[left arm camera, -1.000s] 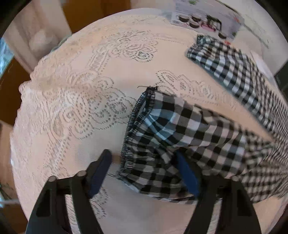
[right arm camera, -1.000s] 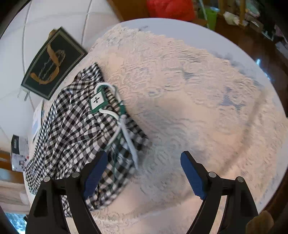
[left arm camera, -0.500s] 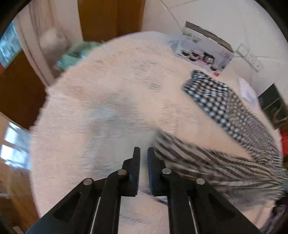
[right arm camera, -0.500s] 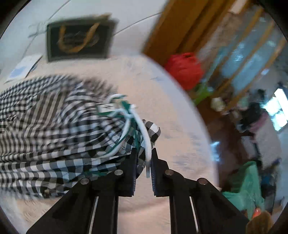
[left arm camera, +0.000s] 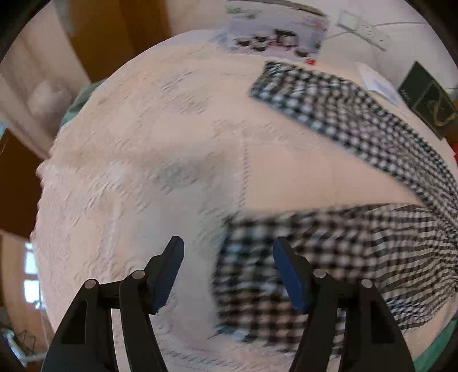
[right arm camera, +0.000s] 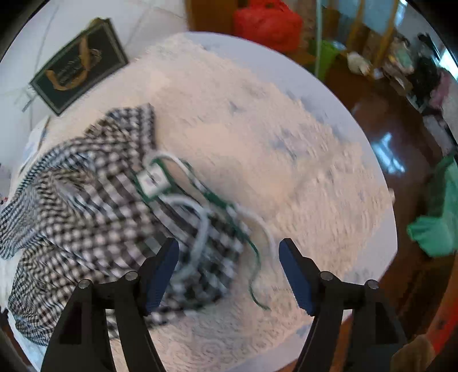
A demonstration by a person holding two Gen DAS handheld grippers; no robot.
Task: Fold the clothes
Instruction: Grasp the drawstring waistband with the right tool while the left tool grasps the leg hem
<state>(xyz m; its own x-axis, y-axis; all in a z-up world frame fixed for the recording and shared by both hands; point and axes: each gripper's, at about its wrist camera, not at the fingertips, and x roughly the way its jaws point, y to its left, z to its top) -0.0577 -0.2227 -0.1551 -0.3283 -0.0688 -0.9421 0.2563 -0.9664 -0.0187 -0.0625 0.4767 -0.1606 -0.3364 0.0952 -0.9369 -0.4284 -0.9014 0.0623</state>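
Black-and-white checked trousers (left arm camera: pixel 329 251) lie on a round table with a cream lace cloth (left arm camera: pixel 160 148). One leg end lies under my left gripper (left arm camera: pixel 227 271), which is open and empty above it. The other leg (left arm camera: pixel 352 114) stretches toward the far right. In the right wrist view the waistband (right arm camera: pixel 160 211), with a white drawstring (right arm camera: pixel 200 226) and green trim, lies bunched. My right gripper (right arm camera: pixel 229 271) is open and empty just above the waistband edge. Both views are blurred.
A printed box (left arm camera: pixel 274 34) and a dark framed picture (left arm camera: pixel 432 106) stand at the table's far side. A red bag (right arm camera: pixel 266 20) and green cloth (right arm camera: pixel 438 229) are beyond the table's edge (right arm camera: pixel 372 160), over a dark wooden floor.
Both grippers were shut on the trousers half a second ago; now both have opened and let the cloth drop onto the table.
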